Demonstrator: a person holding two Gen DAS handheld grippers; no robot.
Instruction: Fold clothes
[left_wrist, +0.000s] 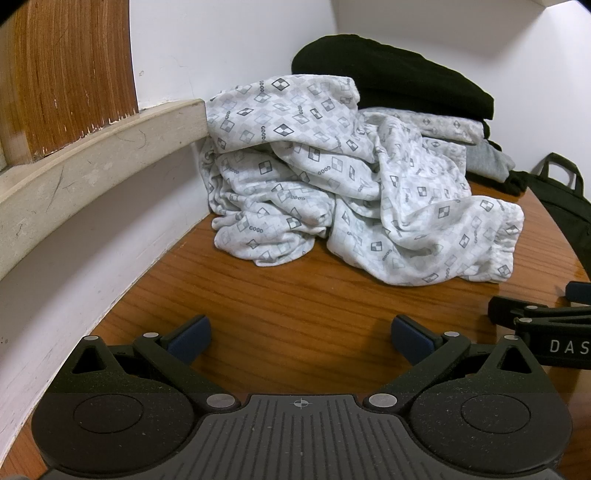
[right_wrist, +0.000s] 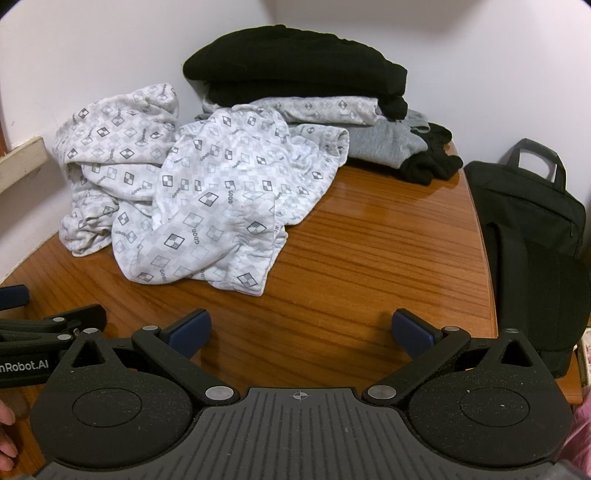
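A crumpled white garment (left_wrist: 332, 192) (right_wrist: 192, 192) with a grey diamond print lies in a heap on the wooden table (left_wrist: 295, 306) (right_wrist: 369, 258), against the wall. My left gripper (left_wrist: 301, 338) hovers over bare wood in front of the heap, open, nothing between its blue pads. My right gripper (right_wrist: 301, 330) is open too, over bare wood near the garment's front hem, and holds nothing. Part of the right gripper (left_wrist: 535, 317) shows at the right edge of the left wrist view. The left gripper's body (right_wrist: 51, 325) shows at the left edge of the right wrist view.
Behind the heap stands a stack of folded clothes (right_wrist: 314, 96) (left_wrist: 406, 85): black on top, patterned white, grey and black below. A black bag (right_wrist: 528, 229) (left_wrist: 565, 206) sits off the table's right edge. A pale ledge (left_wrist: 92, 147) and wall bound the left side.
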